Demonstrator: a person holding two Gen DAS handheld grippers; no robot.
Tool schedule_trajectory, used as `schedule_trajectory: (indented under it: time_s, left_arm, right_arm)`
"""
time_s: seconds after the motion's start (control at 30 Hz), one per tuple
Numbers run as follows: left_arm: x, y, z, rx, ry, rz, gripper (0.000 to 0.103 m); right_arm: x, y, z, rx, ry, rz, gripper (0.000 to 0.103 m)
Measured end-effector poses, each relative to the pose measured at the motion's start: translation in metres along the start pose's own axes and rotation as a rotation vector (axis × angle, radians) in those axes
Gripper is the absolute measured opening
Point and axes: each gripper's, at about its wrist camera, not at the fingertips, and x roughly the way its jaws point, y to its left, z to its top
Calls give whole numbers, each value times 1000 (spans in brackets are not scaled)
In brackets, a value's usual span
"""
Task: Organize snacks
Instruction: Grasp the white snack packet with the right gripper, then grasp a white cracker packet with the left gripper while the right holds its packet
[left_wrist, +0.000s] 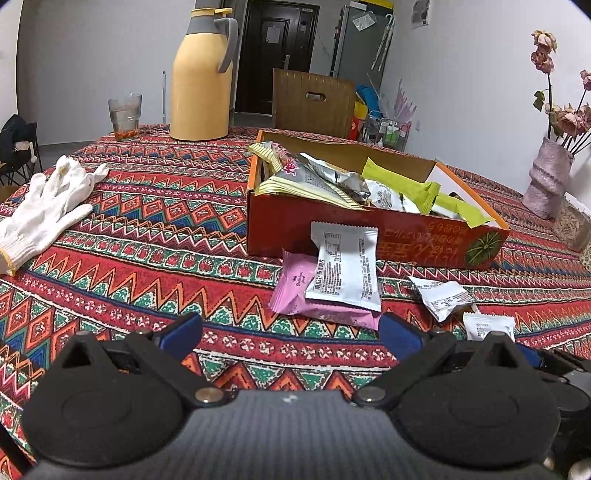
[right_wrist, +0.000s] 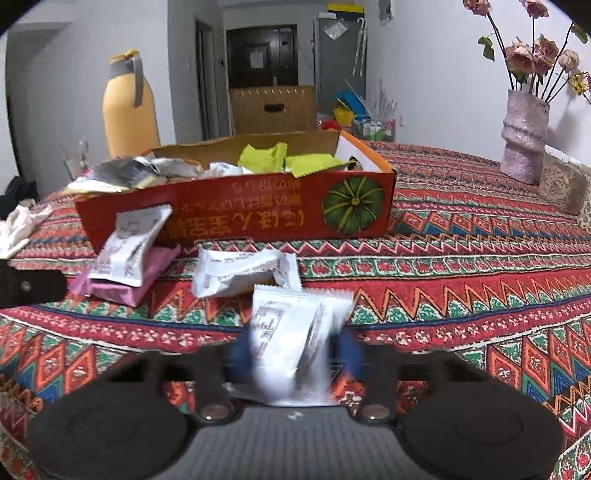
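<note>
A red cardboard box (left_wrist: 369, 236) (right_wrist: 236, 218) holds several snack packets, green and silver ones among them. In front of it a white packet (left_wrist: 345, 267) (right_wrist: 127, 245) leans on the box over a pink packet (left_wrist: 295, 291) (right_wrist: 118, 284). A crumpled white packet (left_wrist: 441, 293) (right_wrist: 240, 271) lies to the right. My left gripper (left_wrist: 290, 332) is open and empty, just short of the pink packet. My right gripper (right_wrist: 293, 350) is shut on a white snack packet (right_wrist: 291, 332) (left_wrist: 487, 325), held just above the cloth.
A white glove (left_wrist: 44, 206) lies at the left. A yellow thermos (left_wrist: 201, 74) (right_wrist: 129, 107) and a glass (left_wrist: 125, 116) stand at the back. A pink vase with dried roses (right_wrist: 524, 136) (left_wrist: 548, 181) stands at the right. A patterned cloth (right_wrist: 461, 280) covers the table.
</note>
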Motion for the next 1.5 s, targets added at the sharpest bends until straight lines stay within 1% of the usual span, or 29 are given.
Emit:
schedule_trajectory:
  time_s: [0.07, 0.2, 0.33, 0.47, 0.7, 0.87, 0.93, 1.0, 1.1, 1.17, 1.2, 1.27, 1.3, 1.37, 1.4, 1.47, 1.5]
  left_arm:
    - [0, -1, 0, 2, 0, -1, 103]
    - [4, -2, 1, 7, 7, -1, 103]
    - [11, -5, 7, 14, 16, 6, 103]
    - [20, -11, 16, 22, 19, 6, 103]
    - [36, -29, 30, 56, 13, 14, 103]
    - [53, -43, 37, 78, 6, 38, 102]
    - [61, -45, 39, 75, 12, 40, 96]
    - [67, -47, 37, 87, 5, 43, 93]
    - [70, -52, 34, 119, -23, 42, 91]
    - [73, -52, 32, 122, -25, 38, 84]
    - [75, -51, 32, 120, -18, 35, 78]
    - [79, -49, 31, 113, -2, 25, 70]
    - [81, -48, 30, 112, 10, 14, 63]
    - [80, -48, 29, 112, 2, 4, 56]
    - [78, -47, 29, 109, -1, -6, 48]
    - [77, -44, 28, 99, -6, -32, 47]
    - [76, -44, 27, 99, -11, -31, 45]
  right_arm:
    - [-3, -1, -1, 5, -13, 9, 40]
    - [-10, -8, 4, 30, -60, 1, 40]
    - [-18, -21, 15, 58, -111, -15, 40]
    - [-18, -36, 27, 86, -148, -51, 40]
    - [-3, -55, 51, 110, -180, -86, 40]
    - [15, -59, 57, 129, -179, -68, 40]
    - [24, -59, 53, 133, -164, -61, 40]
    - [32, -62, 50, 146, -143, -51, 40]
    - [38, -62, 47, 154, -128, -47, 40]
    - [40, -58, 45, 140, -124, -51, 40]
    - [39, -57, 44, 135, -126, -52, 40]
    - [38, -55, 43, 128, -139, -49, 40]
    - [37, -54, 43, 128, -143, -49, 40]
    - [36, -54, 43, 130, -147, -49, 40]
    - [36, -55, 43, 130, -149, -49, 40]
    - [35, -54, 43, 127, -152, -49, 40]
    - [35, -54, 43, 126, -153, -49, 40]
